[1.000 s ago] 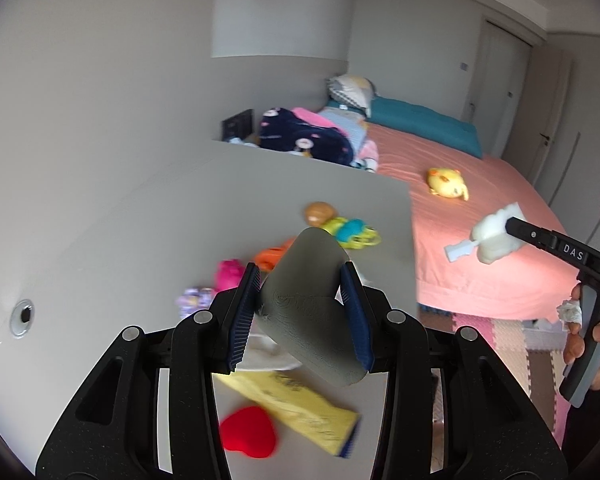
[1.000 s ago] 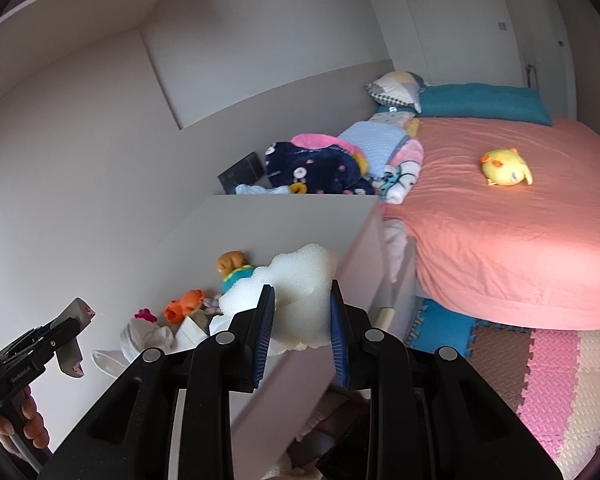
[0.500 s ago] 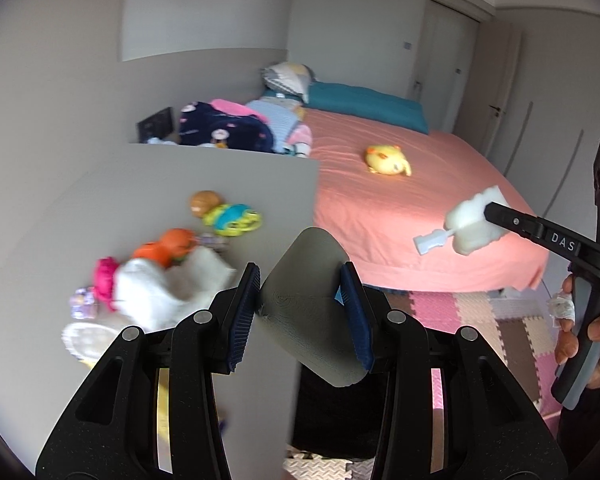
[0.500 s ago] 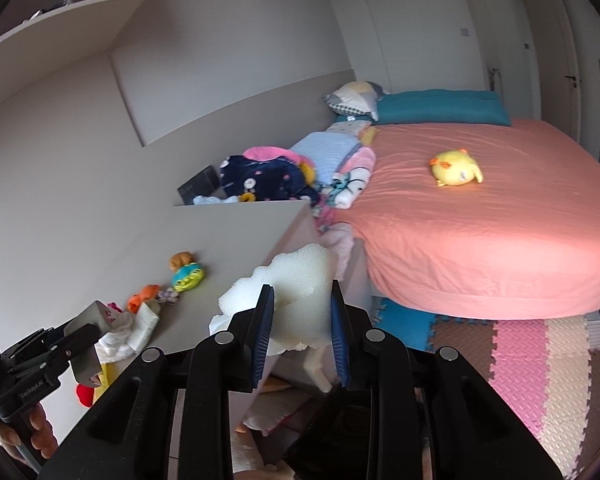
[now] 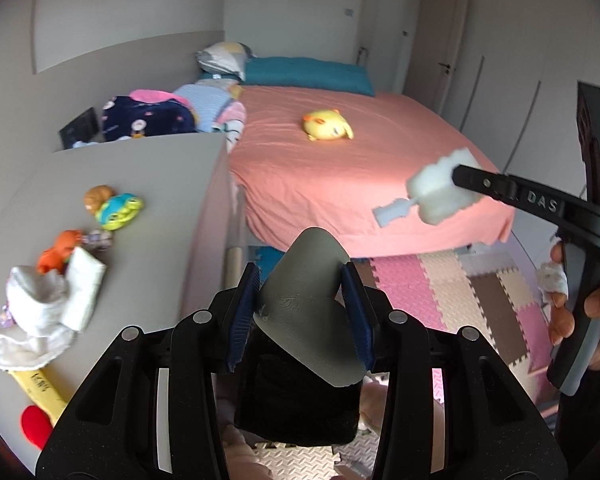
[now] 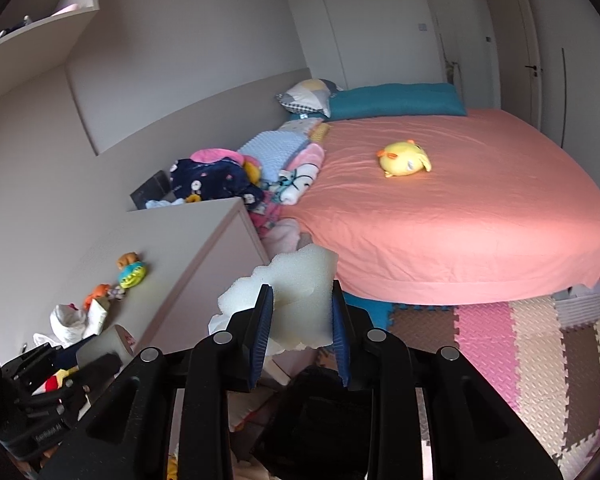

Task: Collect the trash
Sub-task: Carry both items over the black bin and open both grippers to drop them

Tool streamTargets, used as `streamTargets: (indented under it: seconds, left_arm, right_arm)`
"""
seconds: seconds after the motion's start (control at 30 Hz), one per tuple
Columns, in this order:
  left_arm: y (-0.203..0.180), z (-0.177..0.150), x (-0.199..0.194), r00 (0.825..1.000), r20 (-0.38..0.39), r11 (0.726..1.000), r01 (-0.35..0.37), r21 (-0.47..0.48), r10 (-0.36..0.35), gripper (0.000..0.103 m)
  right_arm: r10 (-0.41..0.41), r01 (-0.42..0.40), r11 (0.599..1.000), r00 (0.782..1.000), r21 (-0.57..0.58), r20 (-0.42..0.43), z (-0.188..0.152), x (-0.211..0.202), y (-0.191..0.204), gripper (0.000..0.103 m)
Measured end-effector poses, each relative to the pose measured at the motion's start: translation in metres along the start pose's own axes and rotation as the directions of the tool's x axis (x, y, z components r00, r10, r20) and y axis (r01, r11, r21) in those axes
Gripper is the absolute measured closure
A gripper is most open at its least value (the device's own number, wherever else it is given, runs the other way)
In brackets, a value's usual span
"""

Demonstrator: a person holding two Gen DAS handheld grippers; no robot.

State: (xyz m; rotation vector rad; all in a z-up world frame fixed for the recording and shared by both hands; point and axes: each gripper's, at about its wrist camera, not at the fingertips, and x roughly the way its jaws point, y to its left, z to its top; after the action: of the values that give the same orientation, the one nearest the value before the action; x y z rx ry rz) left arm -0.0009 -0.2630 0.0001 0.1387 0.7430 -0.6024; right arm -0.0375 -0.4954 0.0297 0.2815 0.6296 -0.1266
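Nearest us, our left gripper (image 5: 300, 312) has its jaws clamped on a grey curved piece of trash (image 5: 306, 304), held above a dark bin (image 5: 296, 404) that sits just below it; we cannot tell what lies inside the bin. Our right gripper (image 6: 302, 324) has its jaws pressed against a lump of white foam (image 6: 296, 300), held in the air past the corner of the table (image 6: 188, 240). In the left wrist view the same foam (image 5: 440, 190) shows at the tip of that gripper, with a hand (image 5: 580, 312) on its handle.

On the table (image 5: 156, 208) lie a crumpled white cloth (image 5: 40, 308), a folded white packet (image 5: 82, 288), a yellow wrapper (image 5: 38, 384) and a red heart-shaped thing (image 5: 36, 426), then small toys: an orange one (image 5: 60, 246) and a green-and-blue one (image 5: 120, 210).

Beyond, foam floor mats (image 6: 532, 344) run up to the bed (image 6: 460, 220), where a yellow plush (image 6: 404, 158) lies. A heap of clothes (image 6: 216, 178) is piled against the far wall.
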Motion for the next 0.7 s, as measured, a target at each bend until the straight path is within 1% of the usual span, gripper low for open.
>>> streamTargets:
  seconds: [0.13, 0.27, 0.33, 0.37, 0.4, 0.43, 0.47, 0.5, 0.57, 0.7]
  left_arm:
    - [-0.008, -0.003, 0.011, 1.000, -0.027, 1.000, 0.015, 0.013, -0.015, 0.060]
    - [-0.009, -0.007, 0.015, 0.999, -0.048, 1.000, 0.012, 0.015, -0.011, 0.060]
    - [-0.009, -0.008, 0.017, 0.998, -0.062, 1.000, 0.004, 0.017, -0.003, 0.058]
    - [-0.008, -0.008, 0.017, 0.997, -0.070, 1.000, -0.012, 0.018, 0.013, 0.042]
    - [-0.006, -0.008, 0.016, 0.997, -0.067, 0.999, -0.040, 0.018, 0.041, 0.031]
    - [-0.005, -0.008, 0.013, 0.997, -0.054, 0.998, -0.060, 0.019, 0.061, 0.014]
    - [-0.003, -0.008, 0.009, 0.996, -0.035, 0.997, -0.080, 0.019, 0.081, 0.011]
    - [0.000, -0.008, 0.005, 0.996, -0.028, 0.996, -0.088, 0.017, 0.088, 0.011]
    - [0.004, -0.009, 0.001, 0.996, -0.024, 0.996, -0.085, 0.012, 0.085, 0.011]
    - [0.014, -0.010, -0.006, 0.993, -0.012, 0.993, -0.120, -0.008, 0.120, 0.009]
  right_arm:
    - [-0.010, 0.010, 1.000, 1.000, 0.005, -0.017, 0.000, 0.008, -0.006, 0.073]
    - [-0.011, 0.010, 1.000, 0.999, -0.009, -0.039, -0.002, 0.017, -0.002, 0.073]
    - [-0.029, 0.027, 0.999, 0.998, -0.035, -0.059, -0.003, 0.024, 0.003, 0.069]
    - [-0.054, 0.051, 0.997, 0.997, -0.052, -0.061, -0.004, 0.026, 0.006, 0.066]
    - [-0.083, 0.080, 0.995, 0.995, -0.061, -0.054, -0.005, 0.026, 0.008, 0.053]
    - [-0.111, 0.108, 0.992, 0.993, -0.067, -0.037, -0.005, 0.024, 0.010, 0.040]
    - [-0.129, 0.128, 0.989, 0.992, -0.068, -0.015, -0.005, 0.022, 0.011, 0.034]
    - [-0.138, 0.138, 0.988, 0.990, -0.069, -0.001, -0.005, 0.020, 0.012, 0.028]
    - [-0.140, 0.140, 0.987, 0.990, -0.075, 0.008, -0.003, 0.018, 0.013, 0.028]
    - [-0.125, 0.126, 0.990, 0.992, -0.069, 0.011, -0.001, 0.017, 0.015, 0.027]
